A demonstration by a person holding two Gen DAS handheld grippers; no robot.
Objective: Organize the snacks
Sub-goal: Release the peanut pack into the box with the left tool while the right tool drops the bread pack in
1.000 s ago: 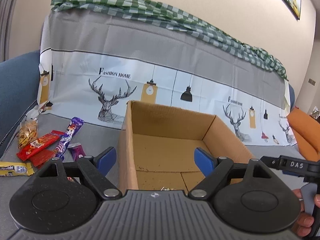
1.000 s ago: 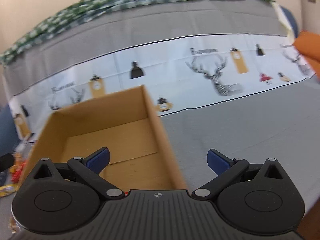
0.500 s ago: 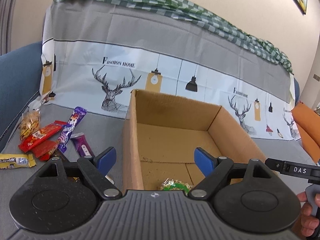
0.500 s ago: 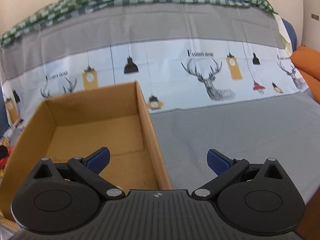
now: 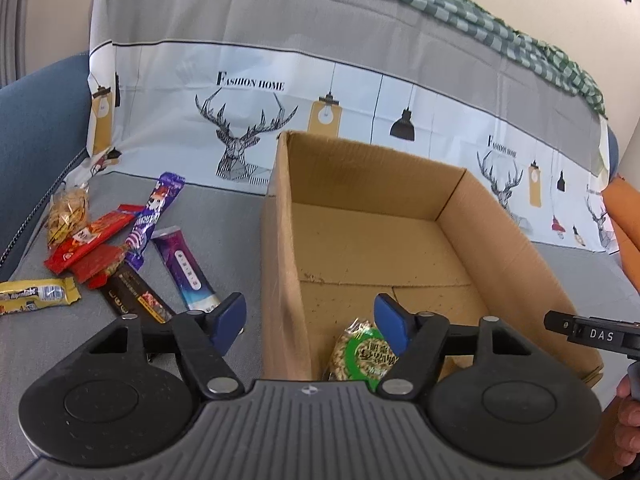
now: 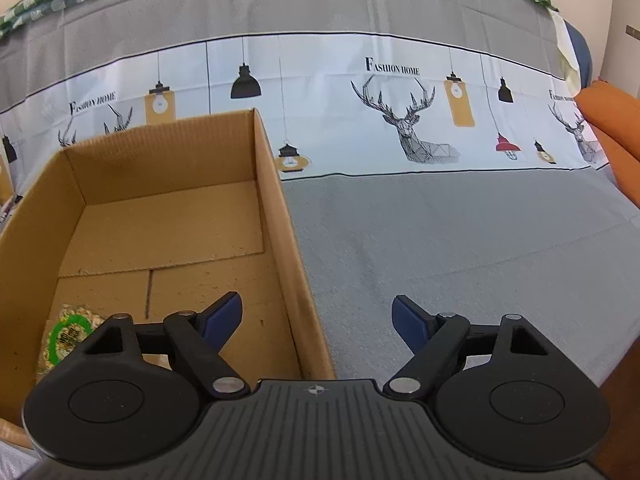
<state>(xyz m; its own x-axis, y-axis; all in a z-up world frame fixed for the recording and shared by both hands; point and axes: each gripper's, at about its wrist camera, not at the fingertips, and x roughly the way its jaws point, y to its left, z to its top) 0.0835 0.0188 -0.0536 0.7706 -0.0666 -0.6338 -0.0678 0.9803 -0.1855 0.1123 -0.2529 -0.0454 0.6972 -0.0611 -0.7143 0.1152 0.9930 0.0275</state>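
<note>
So the cardboard box [image 5: 400, 240] is the anchor here, sitting open on a sofa [image 6: 460, 240] that has a grey cover with a deer and lamp print along the backrest. Inside the box, down in the near left corner, there's one green-labelled pack of nuts [image 5: 362, 354] lying flat on the bottom — the rest of the box floor is bare cardboard.

Everything else is still outside, on the seat to the left of the box: a purple-and-white stick pack [image 5: 186, 268] closest to the box wall, a dark brown bar [image 5: 134, 298] beside it, a long purple wrapper [image 5: 154, 212], a red wrapper [image 5: 90, 242] overlapping other red bits, a clear bag of peanuts [image 5: 68, 214] furthest back, and a yellow candy bar [image 5: 36, 294] furthest left.

The left gripper [image 5: 310, 320] hangs over the box's left wall, jaws partway apart and closing, gripping nothing — the wall just passes below the gap. The right gripper [image 6: 318, 324] hangs over the box's right wall, same deal: jaws closing, fairly wide, nothing held. An orange cushion [image 6: 612, 120] sits well to the right of the box.
</note>
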